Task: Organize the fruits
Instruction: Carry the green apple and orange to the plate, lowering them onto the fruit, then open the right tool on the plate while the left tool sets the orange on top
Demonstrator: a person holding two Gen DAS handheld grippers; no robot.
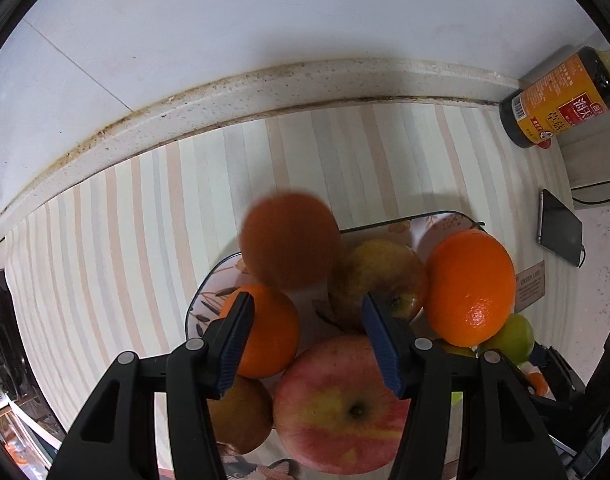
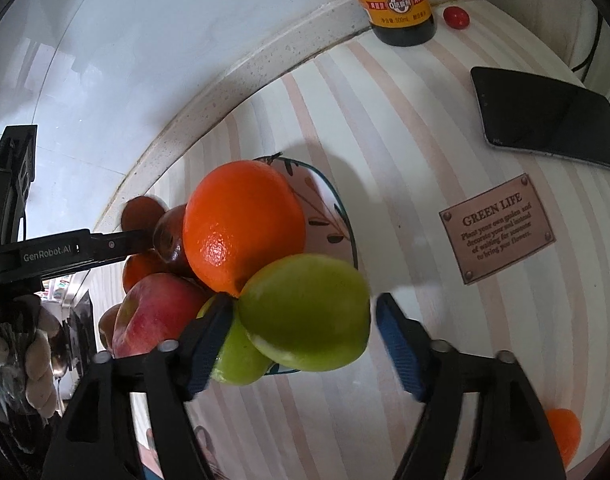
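A glass plate (image 1: 405,220) holds piled fruit: a big orange (image 1: 471,284), a red apple (image 1: 341,404), a yellowish apple (image 1: 377,280) and a small orange (image 1: 269,332). My left gripper (image 1: 313,340) points down over the pile, open, with nothing between its pads. Just beyond its tips is a blurred brown-orange fruit (image 1: 291,240). In the right wrist view a green apple (image 2: 305,312) leans on the big orange (image 2: 245,228) at the plate's near edge. My right gripper (image 2: 301,344) straddles it, open, with its right pad (image 2: 389,328) clear of the apple.
A soy sauce bottle (image 2: 397,0) and a small red tomato (image 2: 456,17) stand by the wall ledge. A phone (image 2: 545,120) and a "GREEN LIFE" plaque (image 2: 497,228) lie right of the plate. A loose orange (image 2: 563,432) sits at the lower right on the striped cloth.
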